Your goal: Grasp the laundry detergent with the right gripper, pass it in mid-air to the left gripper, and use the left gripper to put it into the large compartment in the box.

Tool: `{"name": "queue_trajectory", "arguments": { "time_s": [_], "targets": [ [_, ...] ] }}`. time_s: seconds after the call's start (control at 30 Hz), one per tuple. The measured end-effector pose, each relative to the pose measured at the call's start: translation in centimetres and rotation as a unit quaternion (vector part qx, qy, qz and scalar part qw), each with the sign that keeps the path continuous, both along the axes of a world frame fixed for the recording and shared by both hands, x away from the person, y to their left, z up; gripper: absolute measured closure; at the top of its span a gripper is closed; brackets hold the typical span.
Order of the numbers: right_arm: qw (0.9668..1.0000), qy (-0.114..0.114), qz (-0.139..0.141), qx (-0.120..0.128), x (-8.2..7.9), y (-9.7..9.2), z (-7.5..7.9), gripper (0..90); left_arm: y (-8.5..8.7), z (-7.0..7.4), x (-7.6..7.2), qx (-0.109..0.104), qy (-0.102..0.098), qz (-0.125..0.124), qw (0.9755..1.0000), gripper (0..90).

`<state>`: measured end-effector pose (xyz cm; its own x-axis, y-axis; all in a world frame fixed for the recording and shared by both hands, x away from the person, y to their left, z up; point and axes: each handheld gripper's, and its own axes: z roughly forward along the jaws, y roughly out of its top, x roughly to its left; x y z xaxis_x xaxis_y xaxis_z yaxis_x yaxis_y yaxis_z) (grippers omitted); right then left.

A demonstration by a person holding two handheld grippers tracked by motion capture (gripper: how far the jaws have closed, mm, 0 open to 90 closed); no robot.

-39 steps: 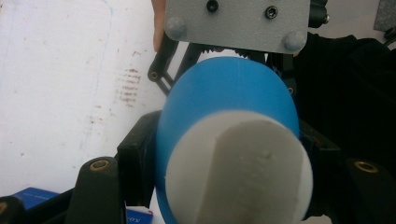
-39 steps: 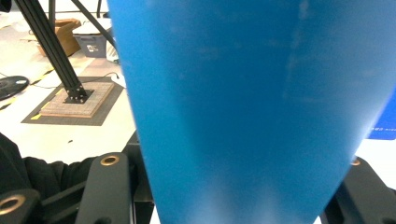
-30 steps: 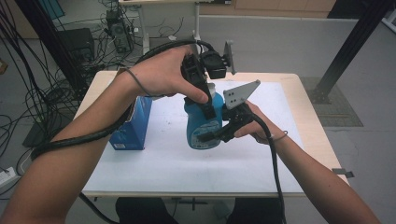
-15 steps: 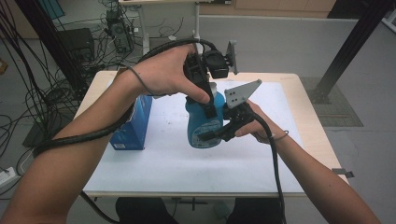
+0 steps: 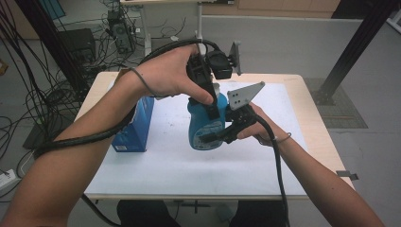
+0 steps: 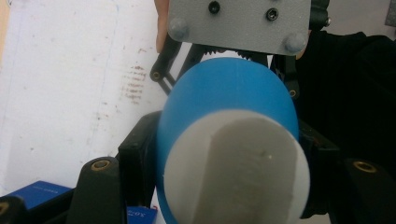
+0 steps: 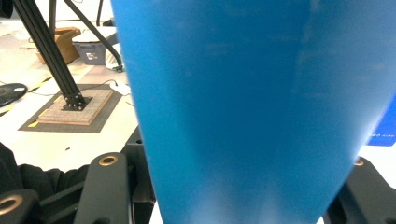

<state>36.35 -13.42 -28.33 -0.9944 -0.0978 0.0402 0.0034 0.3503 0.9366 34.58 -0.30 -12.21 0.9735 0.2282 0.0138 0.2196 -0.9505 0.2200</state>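
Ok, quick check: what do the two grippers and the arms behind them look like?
Both grippers are black. The right gripper carries a grey three-cornered plate with dark screws; the left gripper trails a thick black corrugated cable. Forearms are bare, with a thin band on each wrist.

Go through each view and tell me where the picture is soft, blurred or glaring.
High view: evenly lit, fairly sharp, white table mat bright without hard glare. Left gripper view: blue bottle and its white cap too close, soft-edged. Right gripper view: the bottle's body a blurred blue mass with faint sheen, floor behind sharper.
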Motion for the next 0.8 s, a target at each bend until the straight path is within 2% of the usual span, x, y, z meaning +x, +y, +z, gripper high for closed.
{"name": "queue_trajectory", "arguments": {
  "time_s": [0.17,0.47,0.53,0.67,0.8],
  "targets": [
    [1.0,-0.005,-0.001,-0.008,-0.1,0.1,-0.2,34.6,0.0,0.0,0.1,0.005,-0.004,0.003,1.0,37.4],
    [0.9996,0.013,-0.018,-0.016,0.2,-0.1,-0.4,14.0,0.3,-0.1,0.5,0.008,-0.005,0.015,0.9998,37.4],
    [0.9996,0.005,-0.021,-0.021,0.3,-0.2,-0.3,10.3,0.4,-0.1,0.6,0.007,-0.002,0.019,0.9998,37.4],
    [0.9989,-0.005,-0.029,-0.036,0.2,-0.5,0.0,9.4,0.7,-0.1,0.7,0.009,0.003,0.023,0.9997,37.4],
    [0.9982,-0.012,-0.033,-0.048,0.3,-1.0,0.2,8.9,0.8,-0.1,0.6,0.012,-0.005,0.025,0.9996,37.4]
  ]
}}
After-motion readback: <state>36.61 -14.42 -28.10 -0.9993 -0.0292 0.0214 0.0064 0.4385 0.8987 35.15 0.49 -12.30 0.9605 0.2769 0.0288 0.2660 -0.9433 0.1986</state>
